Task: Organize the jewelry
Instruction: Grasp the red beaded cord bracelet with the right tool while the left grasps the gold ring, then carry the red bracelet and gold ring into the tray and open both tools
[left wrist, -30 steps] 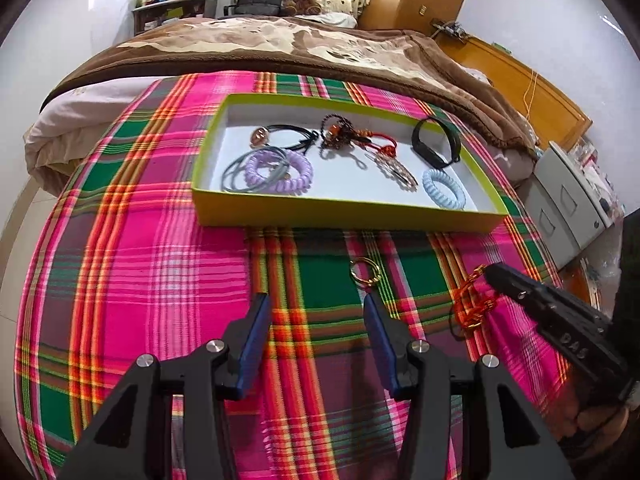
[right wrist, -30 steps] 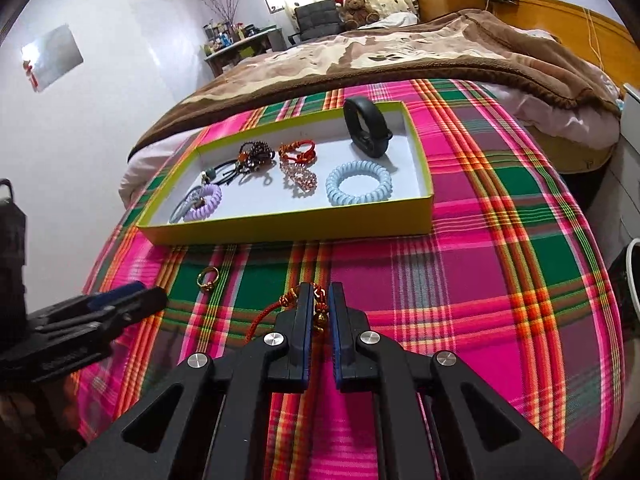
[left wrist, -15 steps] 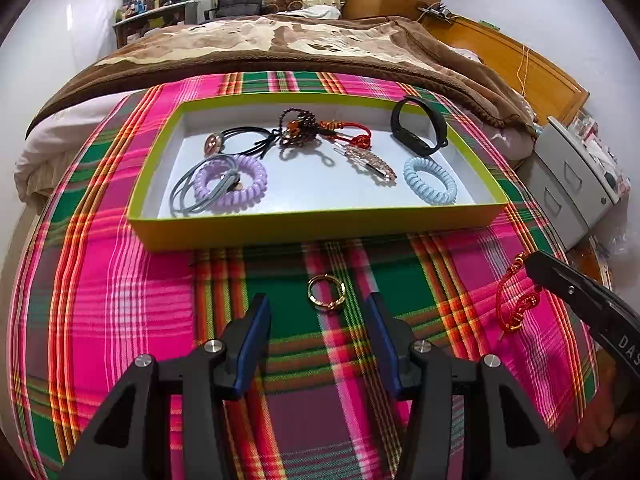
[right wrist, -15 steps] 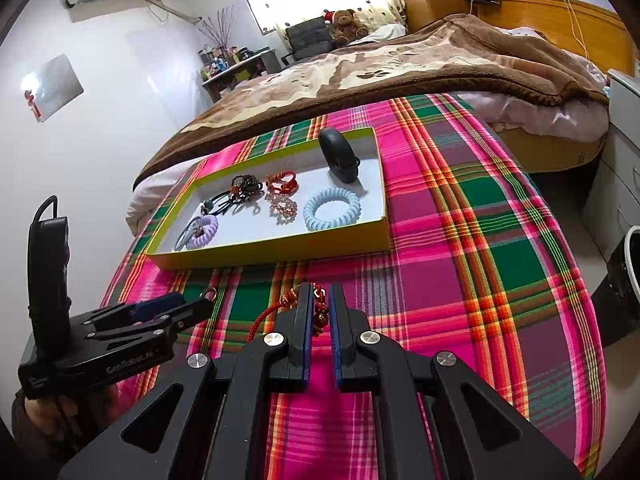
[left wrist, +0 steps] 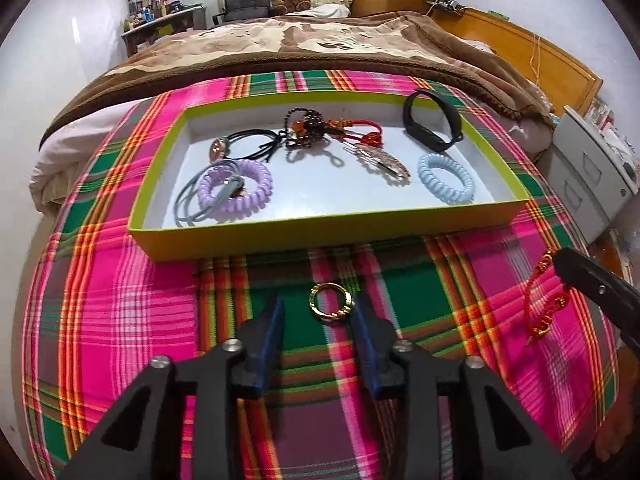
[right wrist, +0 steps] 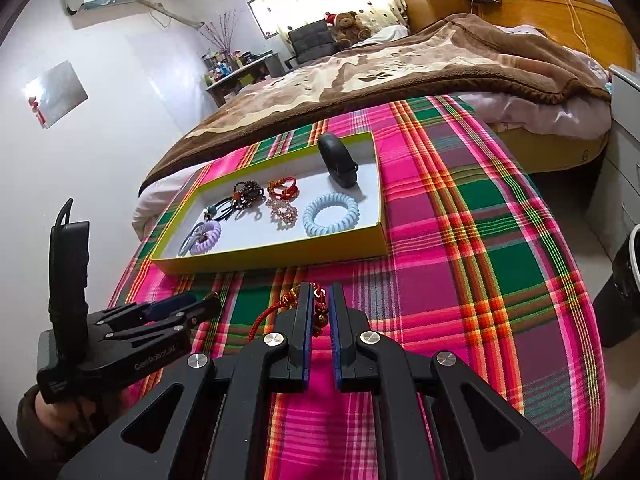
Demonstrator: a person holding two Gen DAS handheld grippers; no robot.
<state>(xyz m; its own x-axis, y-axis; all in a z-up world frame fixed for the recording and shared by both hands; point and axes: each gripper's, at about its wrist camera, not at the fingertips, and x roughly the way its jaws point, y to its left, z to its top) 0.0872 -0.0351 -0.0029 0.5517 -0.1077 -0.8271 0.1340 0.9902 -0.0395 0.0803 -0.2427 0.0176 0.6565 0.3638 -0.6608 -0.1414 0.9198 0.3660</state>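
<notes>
A gold ring [left wrist: 331,303] lies on the plaid cloth in front of the yellow-green tray [left wrist: 328,233]. My left gripper [left wrist: 319,312] is open, its blue fingers on either side of the ring; it also shows in the right wrist view [right wrist: 200,306]. My right gripper [right wrist: 320,294] is shut on a red braided cord bracelet [right wrist: 294,298], held above the cloth; the cord hangs from its tip in the left wrist view [left wrist: 545,300]. The tray holds a purple coil tie [left wrist: 236,186], a blue coil tie [left wrist: 446,178], a black band [left wrist: 430,120] and several other pieces.
The plaid cloth [left wrist: 120,320] covers the foot of a bed with a brown blanket [left wrist: 320,44]. A white drawer cabinet [left wrist: 588,176] stands to the right. A dark bin [right wrist: 624,280] is at the far right of the right wrist view.
My left gripper has moved forward and down so its fingers now flank the gold ring. My right gripper has lifted the red cord bracelet higher, still shut on it.
</notes>
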